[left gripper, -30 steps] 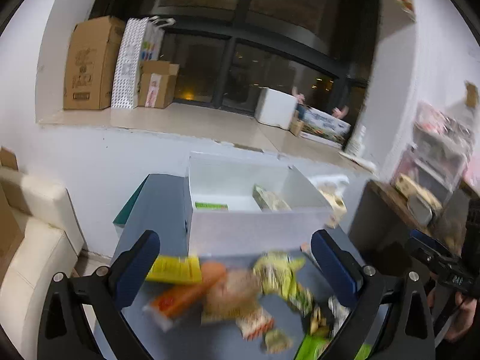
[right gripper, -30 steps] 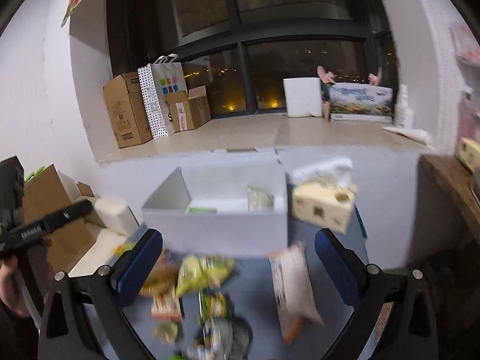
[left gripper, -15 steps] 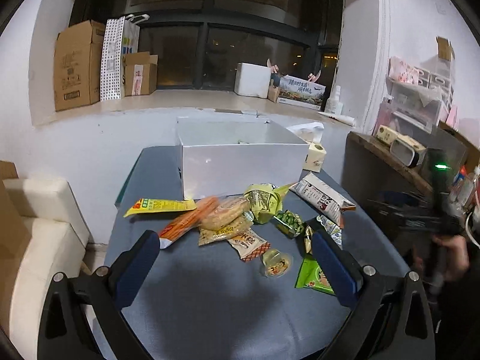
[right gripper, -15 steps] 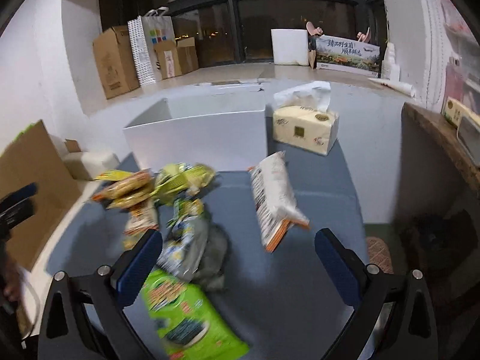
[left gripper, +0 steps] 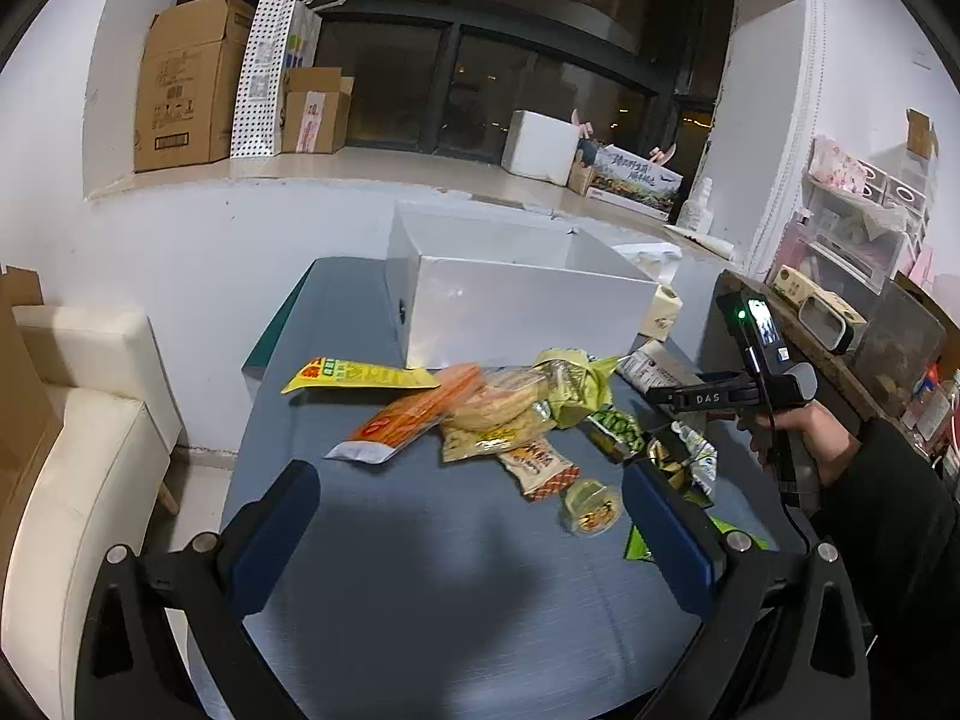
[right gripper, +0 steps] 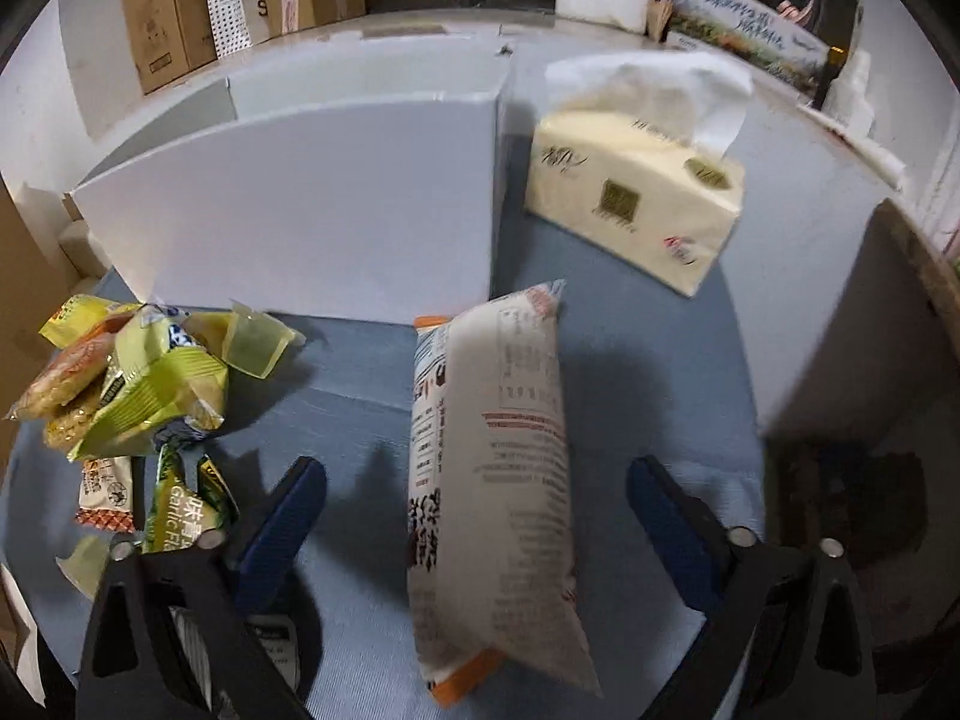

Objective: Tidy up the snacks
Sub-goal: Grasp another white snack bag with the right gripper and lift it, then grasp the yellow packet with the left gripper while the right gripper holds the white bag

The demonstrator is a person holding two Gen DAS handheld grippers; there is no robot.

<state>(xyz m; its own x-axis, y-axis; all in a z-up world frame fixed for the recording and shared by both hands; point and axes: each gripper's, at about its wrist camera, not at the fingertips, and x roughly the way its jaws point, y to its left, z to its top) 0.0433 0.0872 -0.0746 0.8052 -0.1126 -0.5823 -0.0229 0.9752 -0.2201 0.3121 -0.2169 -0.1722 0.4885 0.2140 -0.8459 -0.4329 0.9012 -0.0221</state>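
A white open box [left gripper: 522,312] stands at the far side of the blue table [left gripper: 432,588]. In front of it lies a pile of snacks: a yellow packet [left gripper: 354,375], an orange packet [left gripper: 420,414], a green bag [left gripper: 570,384] and a small jelly cup [left gripper: 591,507]. My left gripper [left gripper: 468,477] hangs open over bare table short of the pile, holding nothing. My right gripper [right gripper: 474,468] points steeply down with its jaws closing. A long white snack packet [right gripper: 492,468] lies between the jaws, and the pads stand apart from it on both sides.
A tissue pack [right gripper: 636,204] sits right of the box [right gripper: 312,210]. More green and yellow packets [right gripper: 150,390] lie left of the right gripper. A cream sofa [left gripper: 72,420] stands left of the table. Cardboard boxes [left gripper: 186,84] line the windowsill. A person's hand [left gripper: 804,432] is at the right.
The right gripper has dropped and tilted down over the white packet, which now lies between its jaws. The left gripper has sunk a little toward the table.
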